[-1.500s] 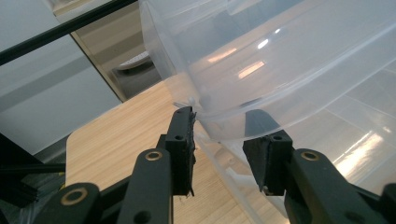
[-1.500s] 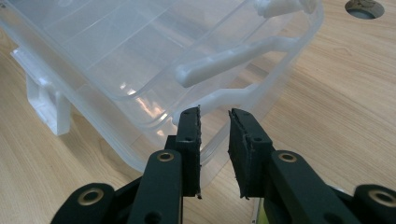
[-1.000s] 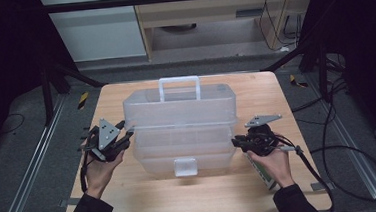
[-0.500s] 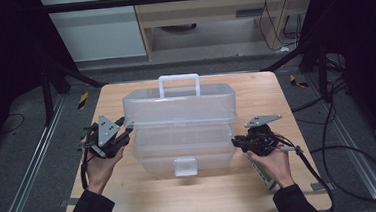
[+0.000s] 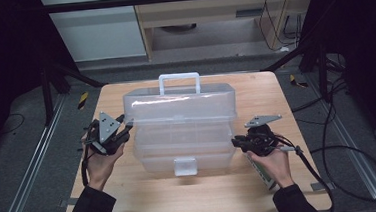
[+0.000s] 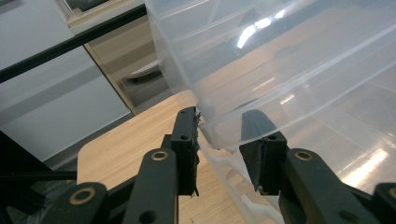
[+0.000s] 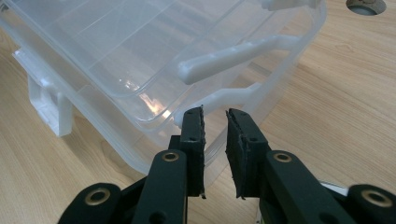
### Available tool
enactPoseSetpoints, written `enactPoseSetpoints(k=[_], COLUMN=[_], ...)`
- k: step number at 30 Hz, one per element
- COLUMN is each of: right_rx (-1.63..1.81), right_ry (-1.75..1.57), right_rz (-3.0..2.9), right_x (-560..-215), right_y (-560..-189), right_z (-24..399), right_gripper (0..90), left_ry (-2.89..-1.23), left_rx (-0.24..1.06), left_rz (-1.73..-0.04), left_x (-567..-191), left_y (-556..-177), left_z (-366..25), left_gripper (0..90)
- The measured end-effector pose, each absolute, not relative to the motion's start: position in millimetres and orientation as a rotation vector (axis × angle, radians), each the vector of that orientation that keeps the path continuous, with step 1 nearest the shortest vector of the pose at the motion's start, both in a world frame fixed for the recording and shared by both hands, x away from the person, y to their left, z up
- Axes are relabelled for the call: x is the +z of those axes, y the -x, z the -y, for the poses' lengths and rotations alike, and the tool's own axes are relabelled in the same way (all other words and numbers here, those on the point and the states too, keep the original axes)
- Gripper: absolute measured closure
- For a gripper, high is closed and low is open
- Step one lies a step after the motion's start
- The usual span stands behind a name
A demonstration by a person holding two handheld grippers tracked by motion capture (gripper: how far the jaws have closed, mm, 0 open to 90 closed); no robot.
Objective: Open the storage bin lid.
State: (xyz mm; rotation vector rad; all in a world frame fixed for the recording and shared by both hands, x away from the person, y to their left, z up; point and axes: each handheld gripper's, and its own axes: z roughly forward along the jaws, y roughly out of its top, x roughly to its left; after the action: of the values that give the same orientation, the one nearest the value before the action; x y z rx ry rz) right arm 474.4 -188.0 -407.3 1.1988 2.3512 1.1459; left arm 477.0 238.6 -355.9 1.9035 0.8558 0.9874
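- my right gripper (image 5: 239, 142) sits at the near right, against the right end of the box (image 5: 183, 131). in the right gripper view its jaws stand a little apart at (image 7: 215, 122), with the white hinge arm (image 7: 233, 55) of the box just beyond them. i cannot tell whether the pads touch the plastic; nothing looks pinched.
- my left gripper (image 5: 126, 128) is at the left end, a bit farther up the table (image 5: 147, 199). its jaws have just been closing, and in the left gripper view, at (image 6: 219, 122), the lower rim of the raised top tray runs between them. the left pad (image 6: 189, 135) touches that edge; the right one lies behind the clear wall, so a full clamp is not sure.
- the box stands in the middle of the table, long axis running left to right between my hands. its latch (image 5: 185, 166) faces me on the near side.
- the top tier is shifted back from the lower tiers, stepped away from me.
- the handle (image 5: 179, 82) stands upright at the far edge, its bar parallel to the long axis.
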Motion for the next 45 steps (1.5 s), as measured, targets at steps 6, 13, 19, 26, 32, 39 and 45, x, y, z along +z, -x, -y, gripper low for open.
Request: enactPoseSetpoints(k=[6, 13, 19, 26, 32, 39, 45], right_rx=[1.144, 1.142, 1.146, 1.155, 1.156, 1.157, 1.154], right_ry=[-1.201, -1.2, -1.202, -1.202, -1.202, -1.22, -1.235], right_rz=[-2.351, -2.353, -2.345, -2.33, -2.33, -2.317, -2.301], right_x=[-407.2, -407.1, -407.4, -407.5, -407.2, -406.3, -409.0], right_y=[-474.6, -474.6, -474.4, -473.6, -473.3, -472.7, -473.5], right_z=[188.1, 188.2, 187.9, 187.7, 187.8, 188.8, 186.0], right_gripper=[76.9, 77.0, 77.0, 76.9, 76.2, 75.0, 75.9], left_ry=[-1.899, -1.89, -1.889, -1.899, -1.9, -1.904, -1.908], left_rx=[0.984, 0.981, 0.985, 0.994, 0.997, 1.005, 1.012], left_rz=[-0.863, -0.878, -0.883, -0.877, -0.88, -0.883, -0.883], left_x=[-354.4, -352.0, -351.4, -351.3, -351.1, -350.6, -349.9], left_y=[-478.8, -481.0, -482.5, -482.6, -482.9, -483.7, -483.8], left_z=[-238.4, -238.0, -237.1, -236.7, -235.7, -235.2, -234.6], left_gripper=[66.9, 67.3, 67.8, 67.9, 68.3, 68.6, 68.8])
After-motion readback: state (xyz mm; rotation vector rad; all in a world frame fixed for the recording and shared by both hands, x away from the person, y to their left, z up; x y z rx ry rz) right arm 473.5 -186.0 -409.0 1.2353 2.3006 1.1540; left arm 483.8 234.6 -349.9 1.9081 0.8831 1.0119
